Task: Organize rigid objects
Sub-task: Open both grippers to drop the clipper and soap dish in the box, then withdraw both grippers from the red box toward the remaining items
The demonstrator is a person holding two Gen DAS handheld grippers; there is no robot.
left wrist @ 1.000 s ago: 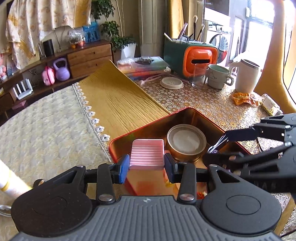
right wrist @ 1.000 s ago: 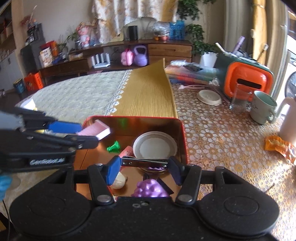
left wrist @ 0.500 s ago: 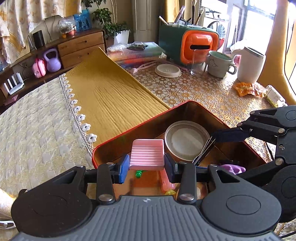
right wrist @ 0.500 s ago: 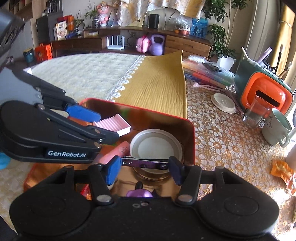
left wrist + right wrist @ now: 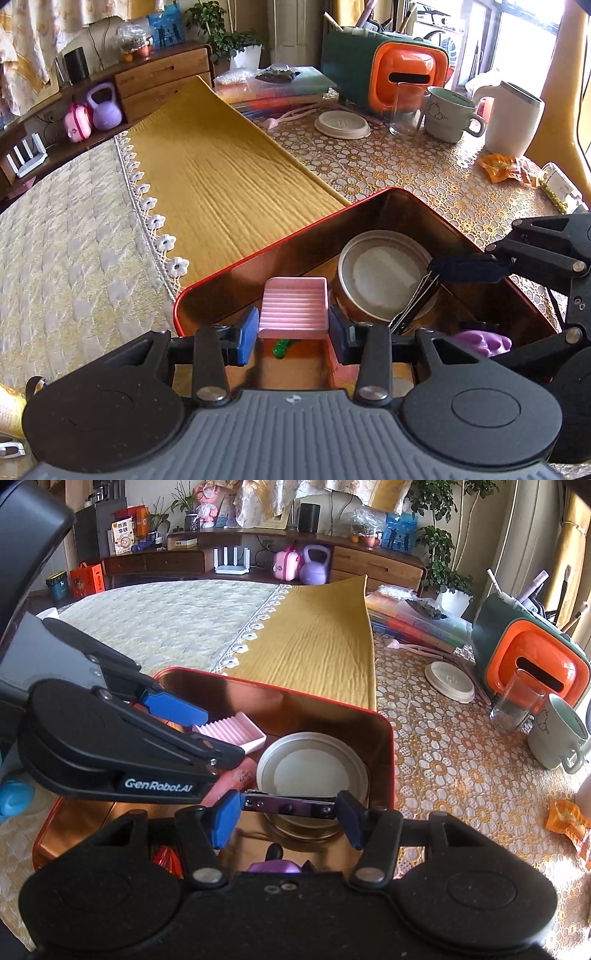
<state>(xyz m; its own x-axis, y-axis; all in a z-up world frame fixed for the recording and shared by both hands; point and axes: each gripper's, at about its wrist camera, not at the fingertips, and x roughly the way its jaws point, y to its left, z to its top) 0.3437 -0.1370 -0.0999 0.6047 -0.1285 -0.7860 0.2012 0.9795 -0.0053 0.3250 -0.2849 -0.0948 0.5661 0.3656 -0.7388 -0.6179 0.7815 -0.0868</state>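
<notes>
Both tools are hovering over the red tin box [image 5: 258,254] on the tabletop [image 5: 388,173]. The left hand-held gripper [image 5: 293,330] is clamping a pink ridged soap dish [image 5: 293,308] between its blue pads, holding it level above the box's near-left part. The right hand-held gripper [image 5: 288,814] is squeezing a metal nail clipper [image 5: 290,808] crosswise between its fingers, right over the round tin with the pale lid [image 5: 312,766] that is sitting inside the box against its far-right wall. Down on the box floor, a small green piece [image 5: 282,347] is lying under the soap dish, a purple knobbly toy [image 5: 482,341] is resting near the right wall, and a pink tube [image 5: 236,779] is lying beside the round tin.
</notes>
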